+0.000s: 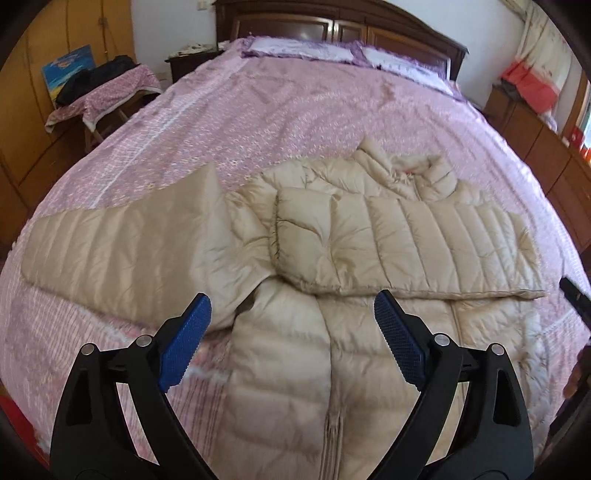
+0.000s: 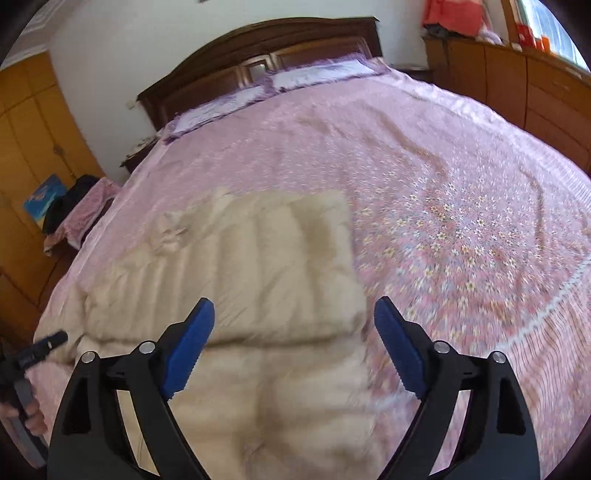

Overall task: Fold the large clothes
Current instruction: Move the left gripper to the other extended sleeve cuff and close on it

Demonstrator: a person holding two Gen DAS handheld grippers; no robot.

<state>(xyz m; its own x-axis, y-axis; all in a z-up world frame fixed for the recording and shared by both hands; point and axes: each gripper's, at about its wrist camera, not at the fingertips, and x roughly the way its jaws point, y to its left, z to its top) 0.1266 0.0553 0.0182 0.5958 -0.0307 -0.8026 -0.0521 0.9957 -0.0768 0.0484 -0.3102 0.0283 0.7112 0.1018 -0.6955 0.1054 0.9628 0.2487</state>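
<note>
A beige quilted puffer jacket (image 1: 288, 362) lies front up on the pink floral bedspread (image 1: 258, 129), zipper toward me. One sleeve (image 1: 406, 243) is folded across the chest; the other sleeve (image 1: 122, 247) lies spread out to the left. My left gripper (image 1: 291, 314) is open and empty, hovering above the jacket's lower front. In the right wrist view the jacket (image 2: 258, 280) is blurred; my right gripper (image 2: 293, 317) is open and empty above its right side. The left gripper's tip (image 2: 44, 345) shows at that view's left edge.
The bed has a dark wooden headboard (image 1: 332, 26) and purple-trimmed pillows (image 1: 299, 48). A stool draped with pink cloth and dark clothes (image 1: 99, 92) stands left of the bed. Wooden cabinets (image 2: 517, 85) run along the right side, wooden wardrobes (image 2: 29, 122) on the left.
</note>
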